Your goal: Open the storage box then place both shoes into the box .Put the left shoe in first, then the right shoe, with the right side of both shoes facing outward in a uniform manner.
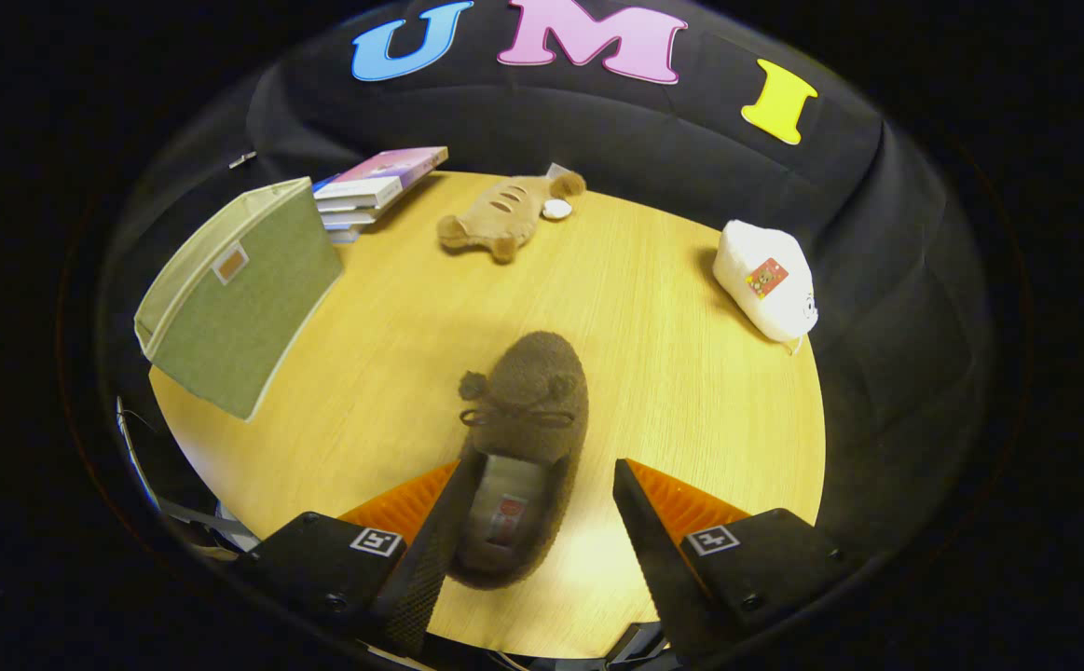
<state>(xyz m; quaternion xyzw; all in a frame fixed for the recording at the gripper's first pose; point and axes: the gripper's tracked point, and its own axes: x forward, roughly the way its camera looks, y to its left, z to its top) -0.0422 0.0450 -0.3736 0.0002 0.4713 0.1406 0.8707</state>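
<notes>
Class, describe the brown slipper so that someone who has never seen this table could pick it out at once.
Start at the round wooden table. Near its front edge, between the open gripper fingers, lies the slipper, its heel touching one finger. It alone is dark brown and fuzzy with a small bow; the plush toy beyond is paler tan.

Brown fuzzy shoe (528,447), green storage box (239,294), yellow-wood table (672,373).
</notes>
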